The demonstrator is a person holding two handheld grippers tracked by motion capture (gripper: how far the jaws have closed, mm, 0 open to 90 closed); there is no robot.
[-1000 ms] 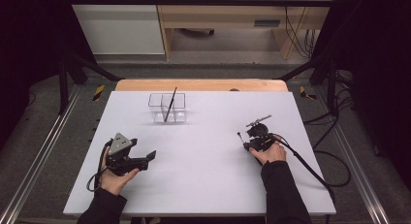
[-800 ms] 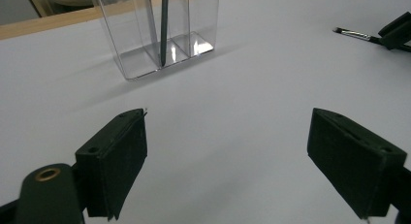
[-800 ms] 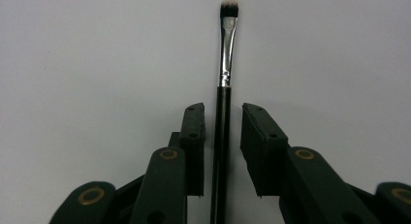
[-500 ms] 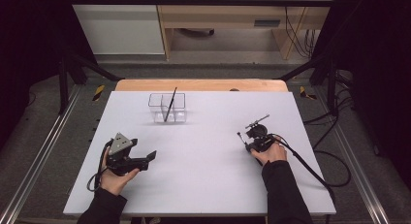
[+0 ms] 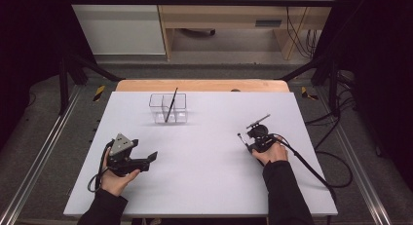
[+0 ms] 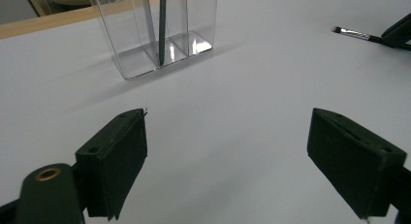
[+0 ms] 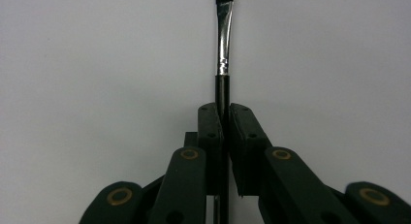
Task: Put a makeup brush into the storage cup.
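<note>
High view. Table (image 5: 204, 186), white top, wooden strip along the far edge. Clear holder (image 5: 168, 108) near the far edge, left of centre, with one dark stick (image 5: 170, 105) leaning in it. Left gripper (image 5: 146, 159) near the left edge toward the near side, held in a hand (image 5: 114, 178), grey plate on top; jaws stand wide with nothing between them. Right gripper (image 5: 247, 140) right of centre, cable trailing toward the right edge. A brush (image 5: 240, 136) pokes from its jaws toward the table's middle; grip detail too small to read here.

Left gripper view. Both pads (image 6: 116, 156) far apart over bare table, nothing between. Holder (image 6: 160, 30) ahead, dividers visible, the stick (image 6: 162, 27) standing in a middle compartment. Brush tip (image 6: 356, 34) at the upper right, lying low over the table.

Right gripper view. Jaws have just been closing and now pinch the brush (image 7: 222, 95) by its black handle, pads (image 7: 211, 136) pressed on either side. Silver ferrule and dark bristles extend beyond the jaws, over plain white table (image 7: 97, 64).
</note>
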